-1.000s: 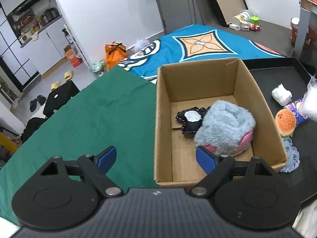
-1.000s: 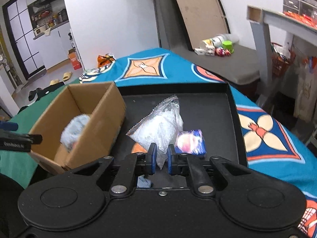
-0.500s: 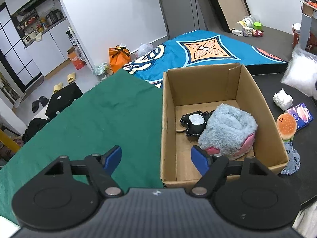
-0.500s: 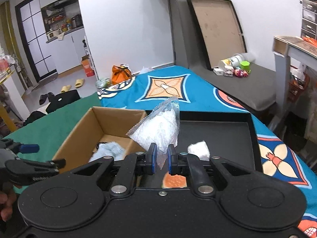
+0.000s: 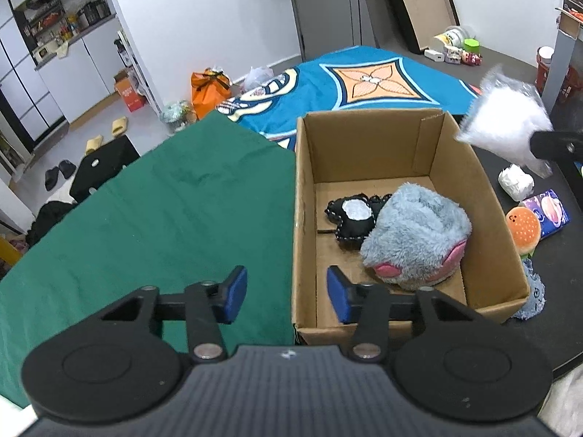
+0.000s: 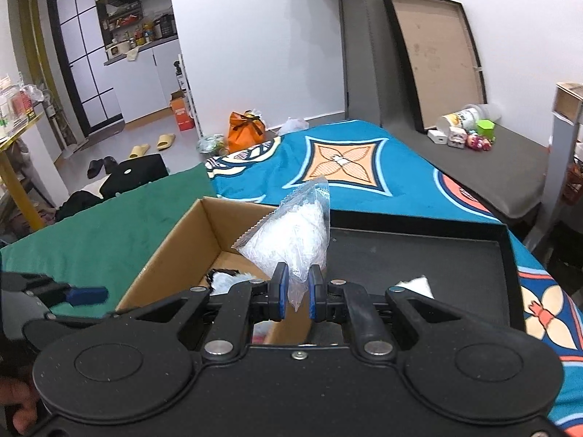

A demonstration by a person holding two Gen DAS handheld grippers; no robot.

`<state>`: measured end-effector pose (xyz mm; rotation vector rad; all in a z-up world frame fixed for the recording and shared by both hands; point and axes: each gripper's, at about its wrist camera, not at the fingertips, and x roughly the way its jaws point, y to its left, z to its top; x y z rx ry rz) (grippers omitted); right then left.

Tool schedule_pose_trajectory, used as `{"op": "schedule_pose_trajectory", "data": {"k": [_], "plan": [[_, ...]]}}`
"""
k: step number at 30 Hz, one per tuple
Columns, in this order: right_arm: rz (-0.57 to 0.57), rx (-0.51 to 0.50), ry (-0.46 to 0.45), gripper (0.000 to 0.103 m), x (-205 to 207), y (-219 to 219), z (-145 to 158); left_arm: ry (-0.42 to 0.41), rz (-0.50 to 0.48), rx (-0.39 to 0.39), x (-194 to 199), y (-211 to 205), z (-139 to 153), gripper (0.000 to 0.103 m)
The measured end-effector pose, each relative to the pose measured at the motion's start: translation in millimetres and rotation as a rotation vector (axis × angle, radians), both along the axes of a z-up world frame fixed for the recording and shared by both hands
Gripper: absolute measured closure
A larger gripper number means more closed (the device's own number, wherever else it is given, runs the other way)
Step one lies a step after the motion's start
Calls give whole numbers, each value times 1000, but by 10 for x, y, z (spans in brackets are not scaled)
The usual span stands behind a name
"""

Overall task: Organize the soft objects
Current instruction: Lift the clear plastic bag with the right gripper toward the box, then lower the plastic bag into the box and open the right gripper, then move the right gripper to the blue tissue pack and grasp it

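Observation:
My right gripper (image 6: 294, 293) is shut on a clear plastic bag of white stuffing (image 6: 291, 235) and holds it in the air over the right edge of the open cardboard box (image 6: 175, 251). The bag also shows in the left wrist view (image 5: 504, 125), above the box's far right corner. The box (image 5: 304, 218) holds a fluffy grey-blue plush (image 5: 415, 233) and a black pouch (image 5: 351, 216). My left gripper (image 5: 282, 293) is open and empty, straddling the box's near left wall.
A black tray (image 5: 563, 291) right of the box holds a white wad (image 5: 515, 182), a purple packet (image 5: 546, 211), a burger toy (image 5: 523, 227) and a blue cloth (image 5: 533, 295). Green cloth (image 5: 145, 218) covers the table to the left. A blue patterned mat (image 6: 364, 167) lies behind.
My right gripper has carried the bag up off the tray and leftward to the box. My left gripper has shifted slightly right along the box's near wall, staying open.

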<state>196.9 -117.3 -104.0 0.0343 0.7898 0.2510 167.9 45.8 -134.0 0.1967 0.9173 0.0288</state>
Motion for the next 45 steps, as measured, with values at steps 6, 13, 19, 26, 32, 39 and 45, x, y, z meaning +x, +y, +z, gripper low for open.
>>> {"op": "schedule_pose_trajectory", "data": {"k": [6, 13, 19, 26, 32, 39, 45], "plan": [[22, 28, -14, 87, 148, 172, 22, 35, -8, -26, 45, 47, -69, 89], [-16, 61, 11, 67, 97, 86, 0, 24, -30, -50, 19, 41, -58, 96], [-43, 58, 19, 60, -42, -88, 24, 20, -33, -55, 12, 39, -45, 97], [-67, 56, 29, 49, -171, -245, 9, 5, -38, -31, -36, 15, 1, 97], [-63, 50, 15, 28, -252, -346, 11, -7, -40, 12, -62, -47, 37, 97], [-75, 41, 22, 21, -292, -518, -81, -1, -39, 88, -63, -149, 25, 94], [-73, 38, 24, 18, -313, -690, -170, -2, -52, 177, -69, -268, -1, 93]]}}
